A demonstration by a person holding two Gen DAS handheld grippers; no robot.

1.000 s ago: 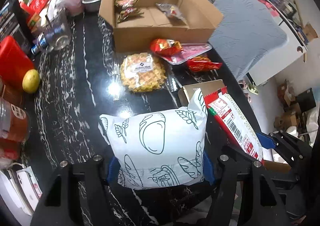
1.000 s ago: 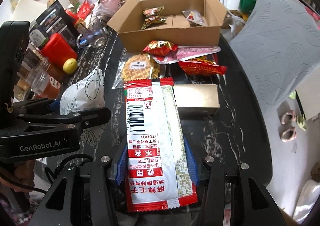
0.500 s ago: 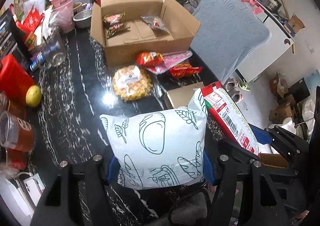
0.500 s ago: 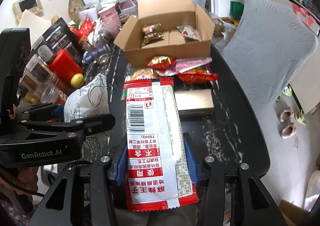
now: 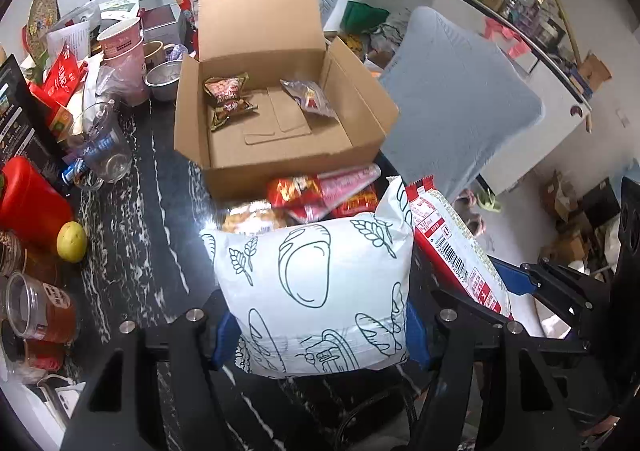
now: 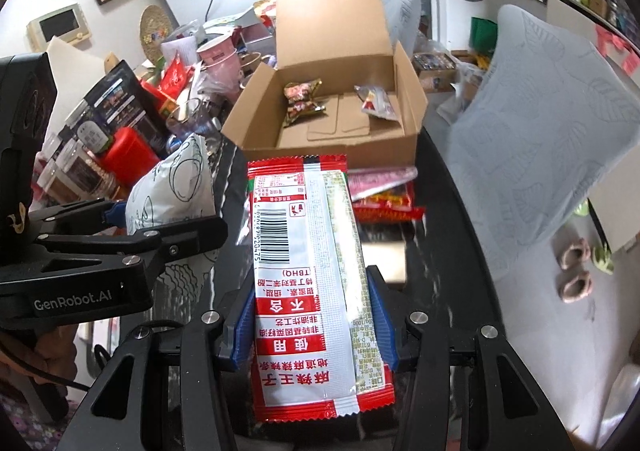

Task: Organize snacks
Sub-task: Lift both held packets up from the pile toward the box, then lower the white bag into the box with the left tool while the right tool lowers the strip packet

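- Only the left view showed the lemon [image 5: 71, 236] on the bench [image 5: 132, 211]
- Left claw [image 5: 316, 331] was clamped on the white bread-print bag [image 5: 320, 291], short of the open box [image 5: 280, 123]
- Right claw [image 6: 312, 327] pinched the red-and-white packet [image 6: 308, 275] beside it

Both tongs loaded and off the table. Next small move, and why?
Probably carry both forward over the open cardboard box and lower in. The left tongs clamp the white bread-print bag; the right tongs clamp the red-and-white packet. The box floor is mostly bare, with only a few small snacks near the back.
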